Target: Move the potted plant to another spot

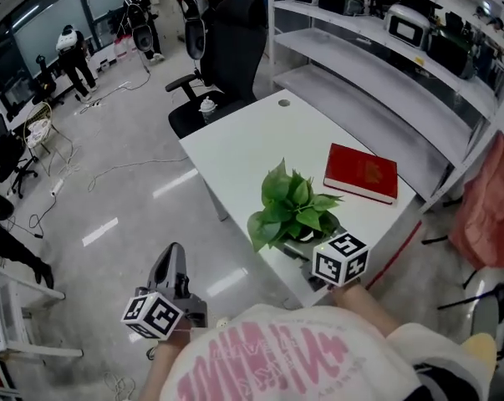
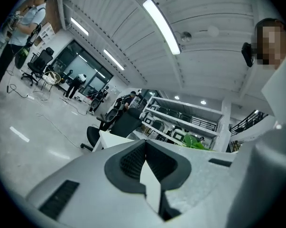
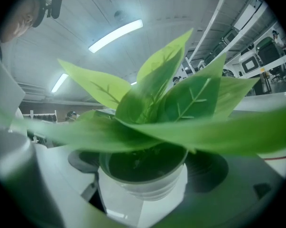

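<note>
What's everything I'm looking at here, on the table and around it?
potted plant: one, green leaves in a white pot, near edge of the table
book: one, red, on the table, beyond and right of the plant
table: one, white, centre
office chair: one, black, at the table's far end
shelving: one unit, white, along the table's right
left gripper: one, grey, off the table, jaws together, empty
right gripper: one, grey, closed on the potted plant

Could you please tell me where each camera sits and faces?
Head view: on the head, steeply down at the white table; left gripper, right gripper, shirt show.
Left gripper view: rides that gripper, faces shelves, ceiling; jaws together.
Right gripper view: faces the potted plant clamped between its jaws.
All three share the potted plant.
</note>
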{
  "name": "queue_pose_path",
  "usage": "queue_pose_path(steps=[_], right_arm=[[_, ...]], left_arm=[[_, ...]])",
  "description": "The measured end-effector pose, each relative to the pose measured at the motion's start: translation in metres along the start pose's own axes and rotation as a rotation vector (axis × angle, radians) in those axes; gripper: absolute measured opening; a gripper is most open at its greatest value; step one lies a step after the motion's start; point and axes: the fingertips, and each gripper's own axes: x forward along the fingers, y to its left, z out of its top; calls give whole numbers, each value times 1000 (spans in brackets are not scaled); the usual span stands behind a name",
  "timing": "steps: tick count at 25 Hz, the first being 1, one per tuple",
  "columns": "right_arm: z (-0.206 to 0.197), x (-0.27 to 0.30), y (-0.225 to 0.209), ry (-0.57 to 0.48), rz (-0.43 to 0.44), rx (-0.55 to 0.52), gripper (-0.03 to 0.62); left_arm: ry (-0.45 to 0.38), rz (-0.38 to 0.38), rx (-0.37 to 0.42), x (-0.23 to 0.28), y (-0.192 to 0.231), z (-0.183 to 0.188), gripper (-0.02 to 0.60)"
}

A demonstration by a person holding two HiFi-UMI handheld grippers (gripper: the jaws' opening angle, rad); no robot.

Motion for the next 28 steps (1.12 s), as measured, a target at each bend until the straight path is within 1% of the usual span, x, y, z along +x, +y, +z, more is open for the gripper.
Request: queue_pose_path(steps=[4, 8, 12, 15, 18, 22, 25, 28], right_arm=[[4, 18, 1, -25, -65, 16, 540], [5, 34, 2, -41, -142, 29, 540], [-1, 43, -3, -52, -218, 65, 540], [-4, 48, -5, -67, -266, 89, 540], [-12, 52, -5, -78, -299, 103, 540], [-19, 82, 13, -83, -338, 112, 540], [-20, 98, 19, -79, -367, 104, 540], [-20, 107, 22, -63, -375, 82, 540]], left_arm=[[22, -56, -7, 26, 23, 20, 3], [63, -105, -6, 51, 46, 39, 3], [88, -166, 19, 73, 55, 55, 3], [106, -198, 31, 82, 61, 60, 3], [129, -214, 24, 86, 72, 57, 3], [146, -226, 14, 85, 110, 71, 3], [152, -216, -6, 83, 135, 77, 3], [138, -195, -22, 77, 152, 80, 3]])
